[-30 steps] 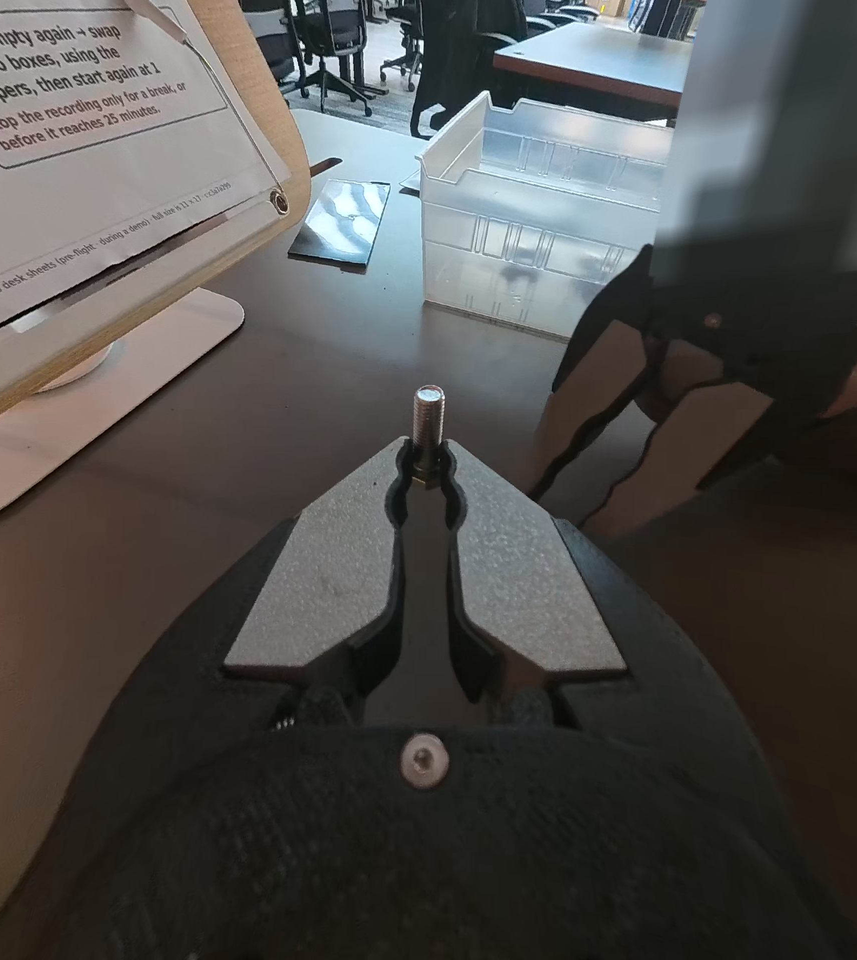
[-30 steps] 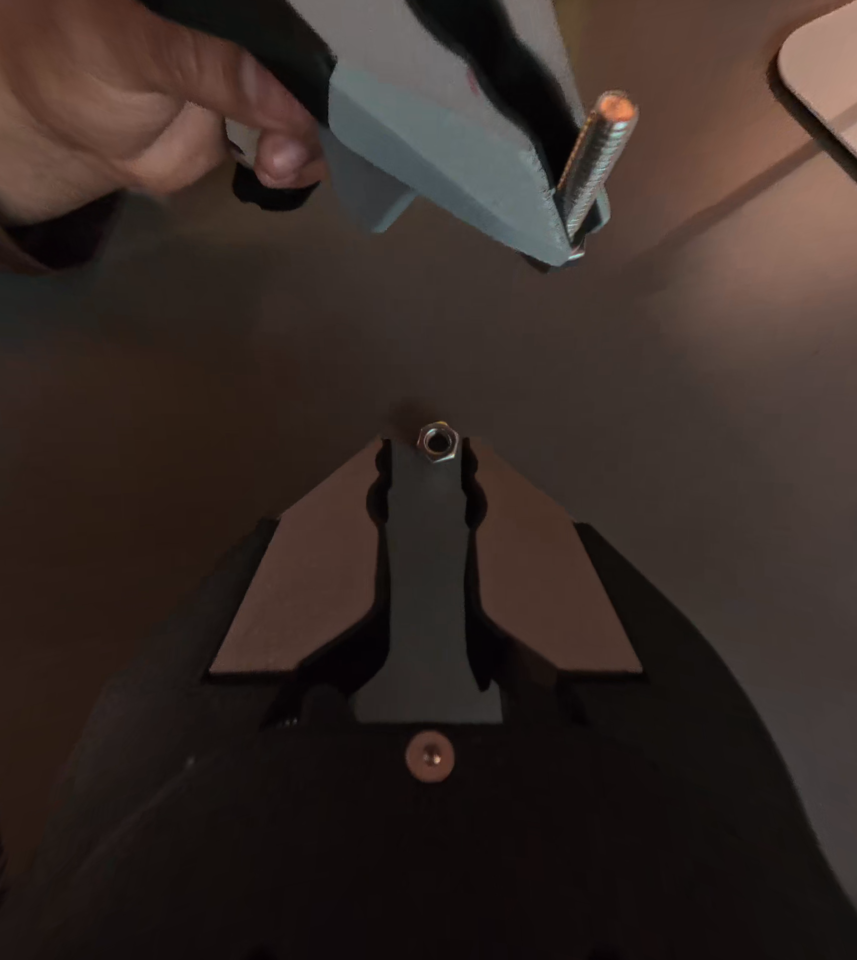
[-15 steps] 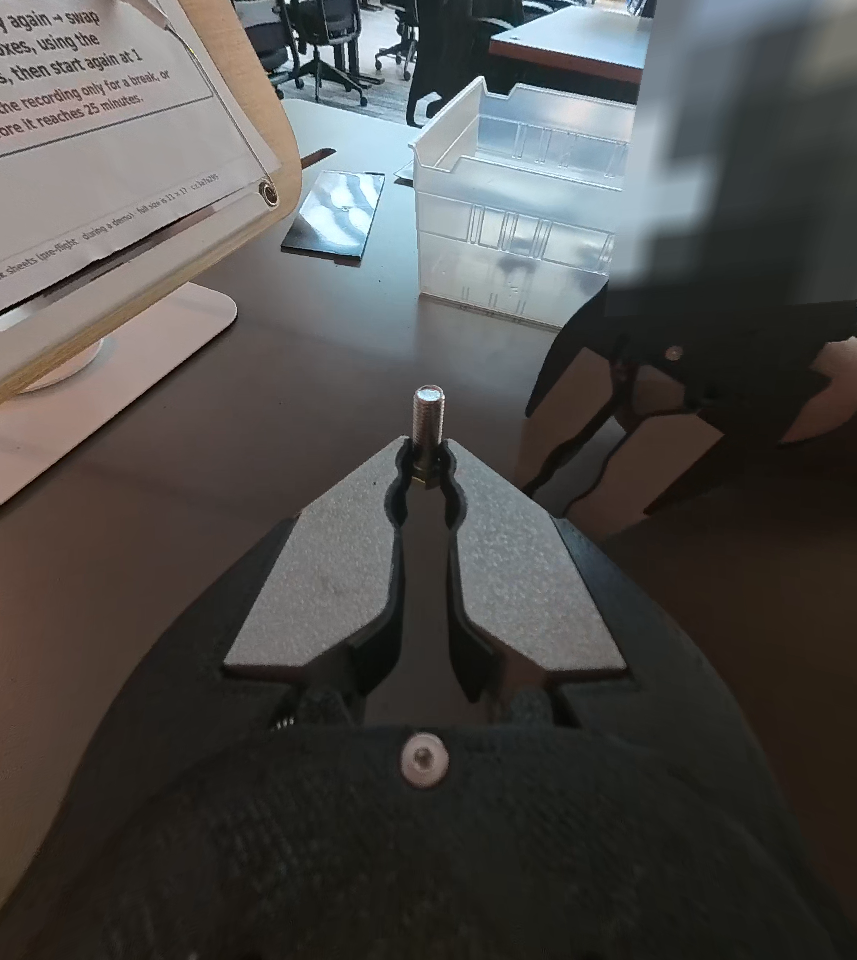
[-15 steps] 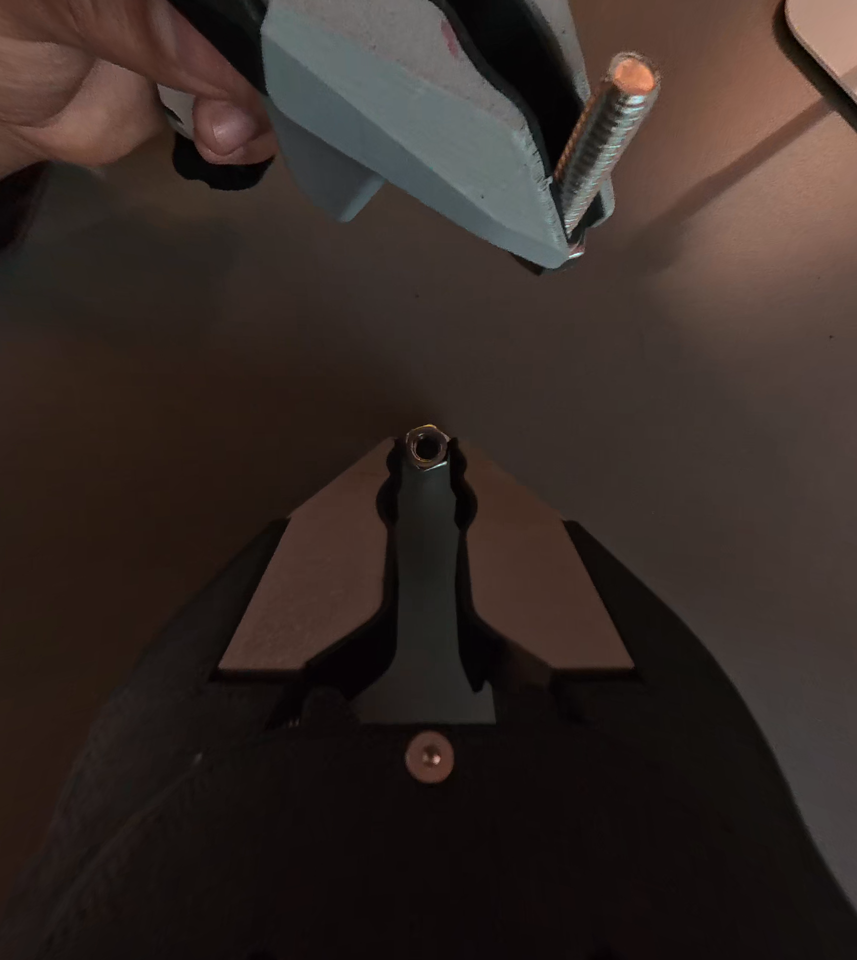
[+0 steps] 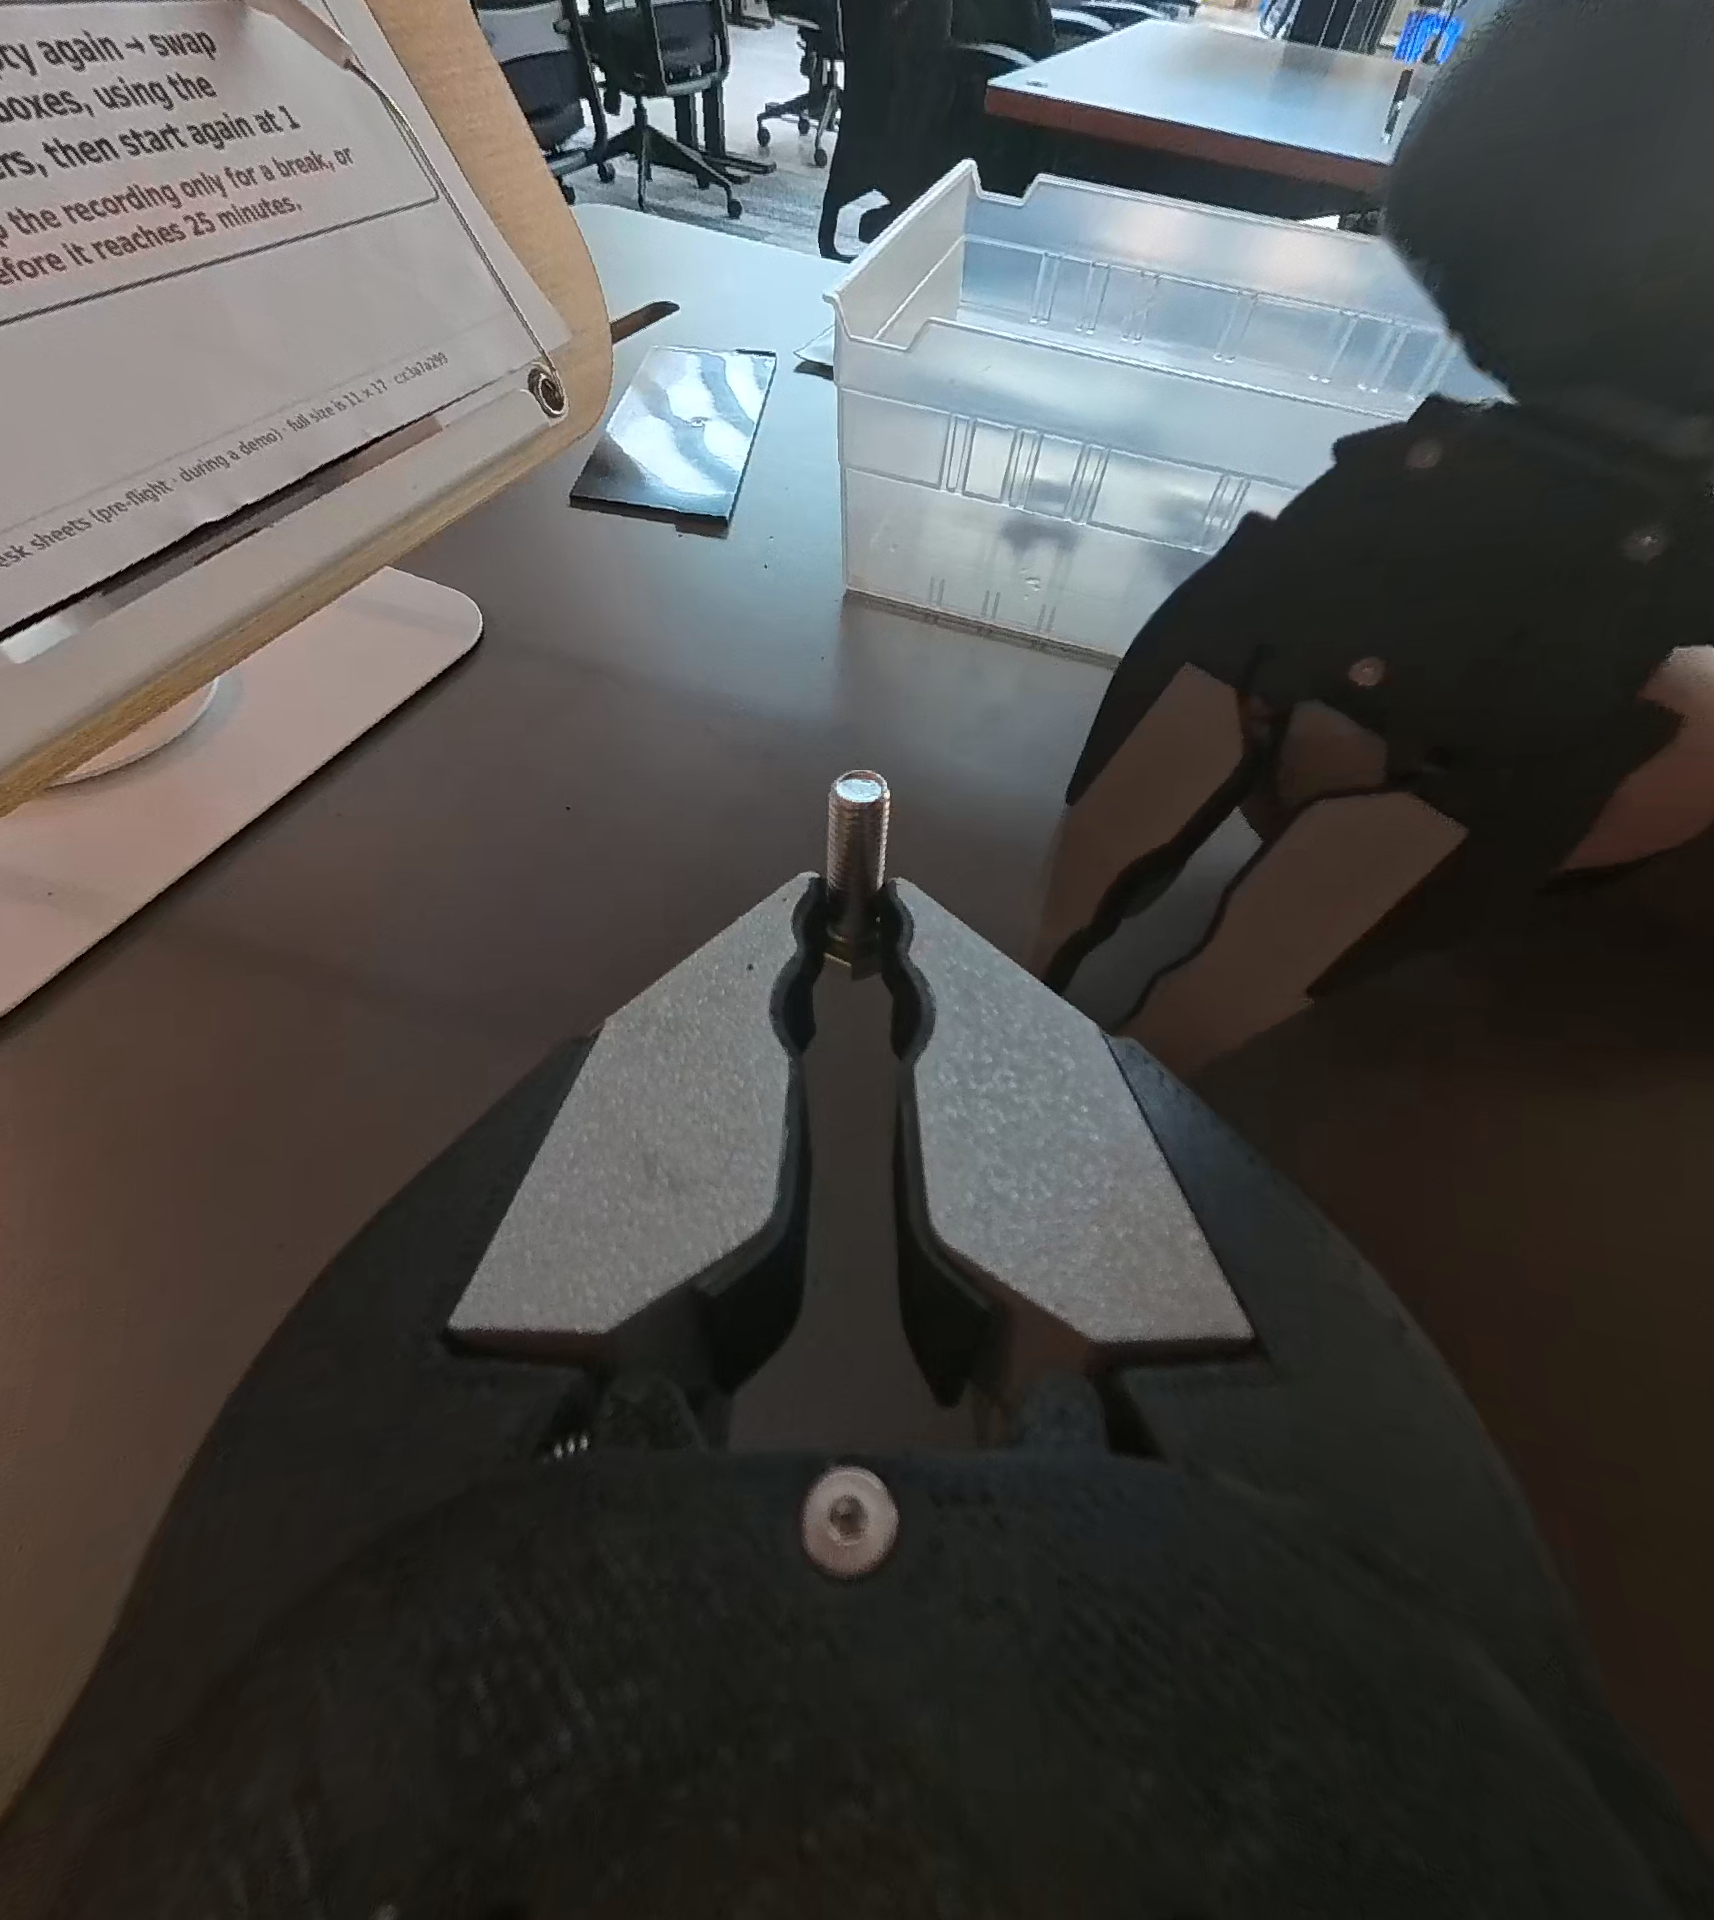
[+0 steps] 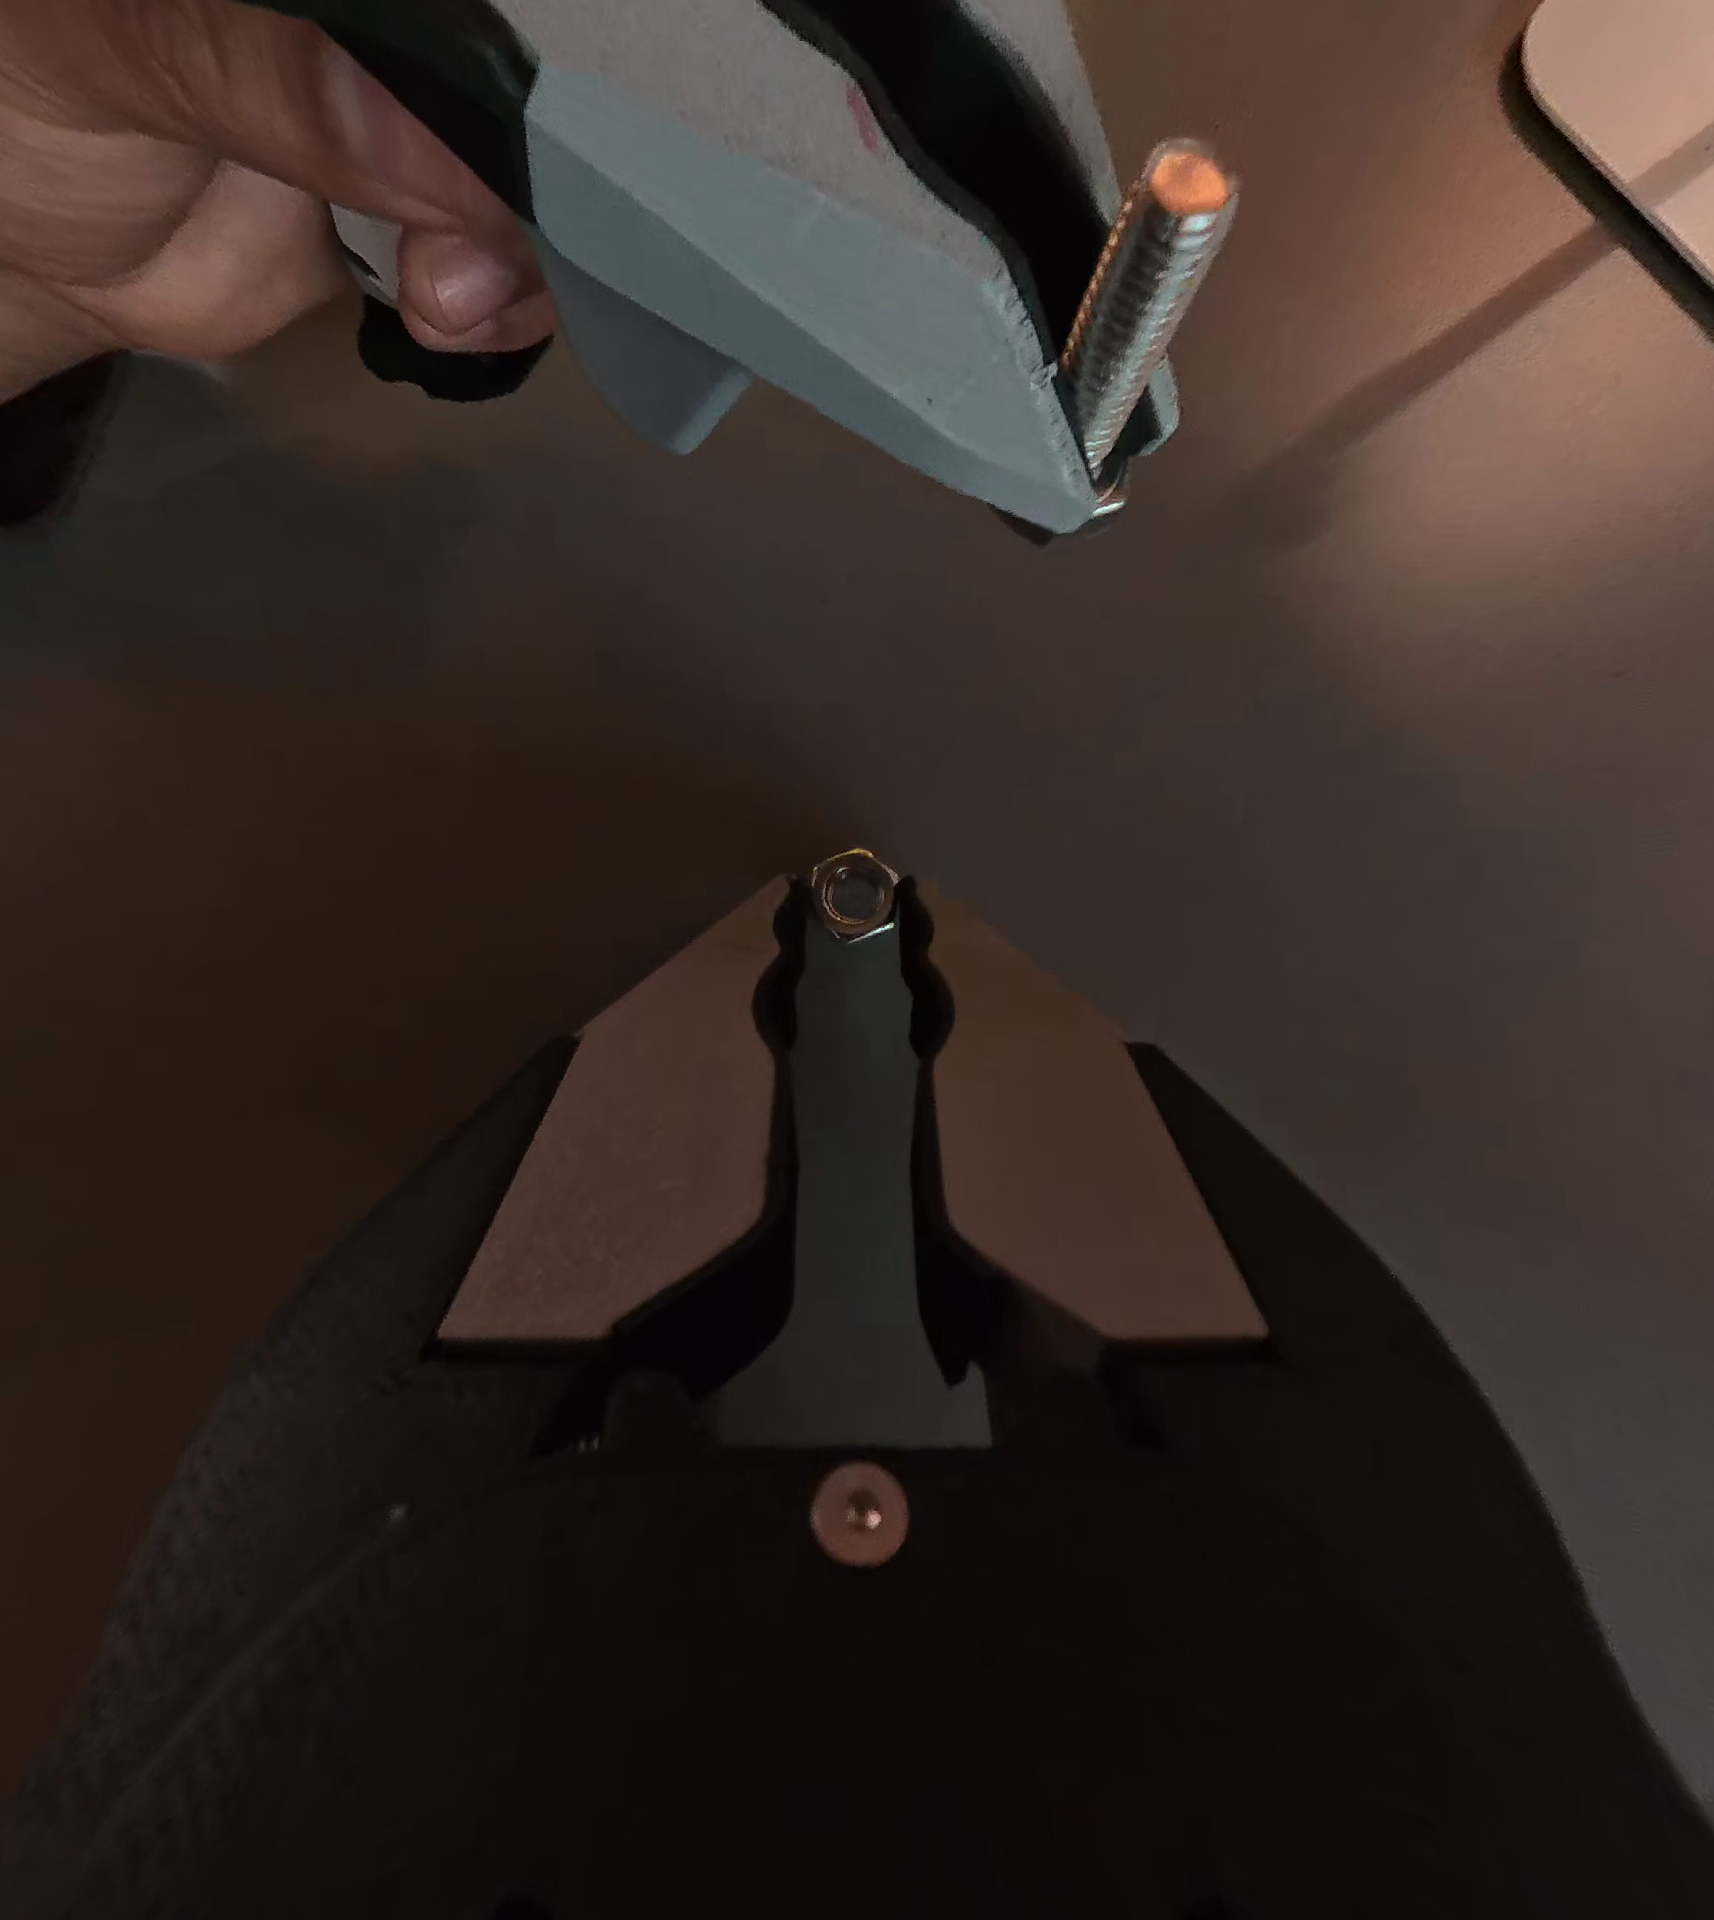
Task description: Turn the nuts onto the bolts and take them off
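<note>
My left gripper [image 5: 854, 914] is shut on a silver bolt [image 5: 858, 842] near its head, threaded end pointing up and bare. My right gripper [image 6: 854, 902] is shut on a small silver hex nut [image 6: 853, 896] at its fingertips, hole facing the camera, just above the dark table [image 6: 1352, 779]. In the right wrist view the left gripper [image 6: 1092, 488] and its bolt [image 6: 1144, 312] are up and to the right of the nut, well apart. In the left wrist view the right gripper [image 5: 1185, 966] points down at the table to the right of the bolt.
A clear plastic bin [image 5: 1092, 436] stands at the back of the dark table [image 5: 417, 935]. A stand with a printed sheet [image 5: 157, 260] on a white base [image 5: 188, 727] is at the left. A black flat card [image 5: 687, 436] lies beside the bin. A hand [image 6: 157, 208] holds the left gripper. Across from one pair of fingers to the other is roughly 8 cm.
The right gripper has closed on the nut and lifted it slightly. The left gripper with the bolt has shifted a little; the bolt stays gripped.
</note>
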Tool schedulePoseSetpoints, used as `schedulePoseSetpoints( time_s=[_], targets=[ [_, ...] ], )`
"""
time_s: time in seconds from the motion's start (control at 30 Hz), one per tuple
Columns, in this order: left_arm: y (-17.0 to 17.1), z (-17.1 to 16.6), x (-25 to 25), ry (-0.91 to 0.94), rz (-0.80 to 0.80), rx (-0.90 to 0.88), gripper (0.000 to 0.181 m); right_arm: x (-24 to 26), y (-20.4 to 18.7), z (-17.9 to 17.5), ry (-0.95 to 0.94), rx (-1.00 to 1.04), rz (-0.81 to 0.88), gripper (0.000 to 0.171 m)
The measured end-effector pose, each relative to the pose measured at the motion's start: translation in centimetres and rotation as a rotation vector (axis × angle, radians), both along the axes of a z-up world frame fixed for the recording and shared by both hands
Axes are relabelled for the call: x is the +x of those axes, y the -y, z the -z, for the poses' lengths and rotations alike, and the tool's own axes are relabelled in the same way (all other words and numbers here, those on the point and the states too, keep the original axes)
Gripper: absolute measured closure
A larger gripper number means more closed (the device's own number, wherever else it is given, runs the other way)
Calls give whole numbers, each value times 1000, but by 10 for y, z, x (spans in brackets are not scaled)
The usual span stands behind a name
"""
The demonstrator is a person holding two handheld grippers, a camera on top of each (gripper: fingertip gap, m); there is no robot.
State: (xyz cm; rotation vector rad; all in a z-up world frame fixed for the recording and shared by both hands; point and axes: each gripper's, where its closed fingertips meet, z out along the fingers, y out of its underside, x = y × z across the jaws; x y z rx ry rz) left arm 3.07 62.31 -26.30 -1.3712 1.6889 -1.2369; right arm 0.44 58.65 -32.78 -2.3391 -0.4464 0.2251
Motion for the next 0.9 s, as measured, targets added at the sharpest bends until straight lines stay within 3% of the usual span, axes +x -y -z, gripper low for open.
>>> schedulePoseSetpoints(
  time_s=[0.9],
  targets=[
    [1,1,0,-2,3,0,173,13,1,7,45,-14,50,157]
  ],
)
